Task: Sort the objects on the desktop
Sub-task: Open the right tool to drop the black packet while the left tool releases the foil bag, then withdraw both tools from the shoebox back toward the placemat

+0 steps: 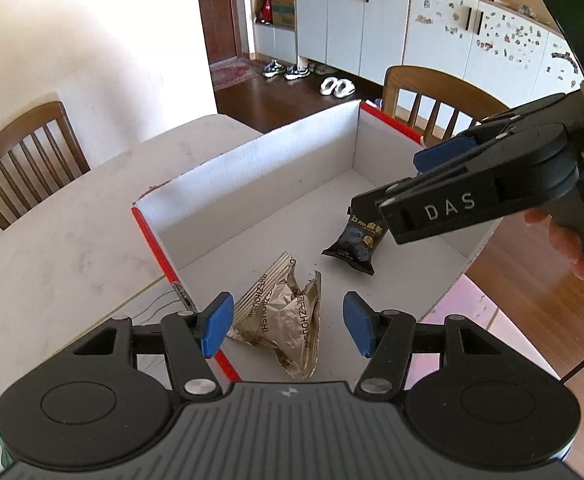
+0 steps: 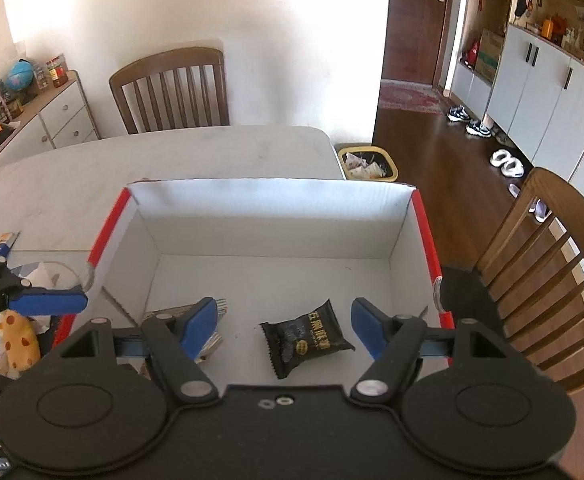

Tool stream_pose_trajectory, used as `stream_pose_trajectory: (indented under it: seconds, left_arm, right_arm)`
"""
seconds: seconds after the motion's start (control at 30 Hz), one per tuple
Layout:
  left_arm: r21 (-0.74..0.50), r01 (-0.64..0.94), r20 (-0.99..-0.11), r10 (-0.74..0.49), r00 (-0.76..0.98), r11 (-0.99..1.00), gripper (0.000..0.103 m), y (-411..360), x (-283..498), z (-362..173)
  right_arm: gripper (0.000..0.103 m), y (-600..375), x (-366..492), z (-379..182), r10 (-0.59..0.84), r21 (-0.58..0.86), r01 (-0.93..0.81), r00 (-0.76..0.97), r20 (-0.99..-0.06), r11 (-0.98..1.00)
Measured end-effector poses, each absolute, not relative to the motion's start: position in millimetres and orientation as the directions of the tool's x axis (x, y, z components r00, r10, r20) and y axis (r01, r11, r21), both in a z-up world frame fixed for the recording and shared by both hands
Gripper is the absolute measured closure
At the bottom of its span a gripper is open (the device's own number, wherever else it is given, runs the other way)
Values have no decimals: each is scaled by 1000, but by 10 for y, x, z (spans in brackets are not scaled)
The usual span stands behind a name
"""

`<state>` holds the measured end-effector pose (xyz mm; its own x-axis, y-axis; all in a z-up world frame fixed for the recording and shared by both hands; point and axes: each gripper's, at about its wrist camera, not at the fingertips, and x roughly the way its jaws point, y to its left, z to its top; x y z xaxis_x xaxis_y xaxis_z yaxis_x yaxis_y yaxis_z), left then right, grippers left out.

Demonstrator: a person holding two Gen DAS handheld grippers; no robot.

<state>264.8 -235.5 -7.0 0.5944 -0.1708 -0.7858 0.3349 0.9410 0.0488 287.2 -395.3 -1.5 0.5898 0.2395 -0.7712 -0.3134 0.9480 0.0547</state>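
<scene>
Hovering: left gripper (image 1: pixel 285 326), jaws apart, empty, above gold packet (image 1: pixel 280 320).
Right gripper (image 2: pixel 282 330): apart, empty.
Black packet (image 2: pixel 306 338): print illegible.
Box (image 2: pixel 268 200): near wall hidden.

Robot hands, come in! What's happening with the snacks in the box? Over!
Left gripper open, empty. Right gripper open, empty. Gold packet and black packet lying loose in the box. Nothing in the way.
</scene>
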Motion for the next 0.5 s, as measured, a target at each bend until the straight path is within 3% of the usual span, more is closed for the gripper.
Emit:
stream_pose_trajectory:
  seconds: [0.5]
  left_arm:
    - [-4, 313, -771, -203, 604, 950, 40, -1977, 2207, 155]
  right_arm:
    - [29, -3807, 2443, 179, 265, 100, -281, 641, -721, 954]
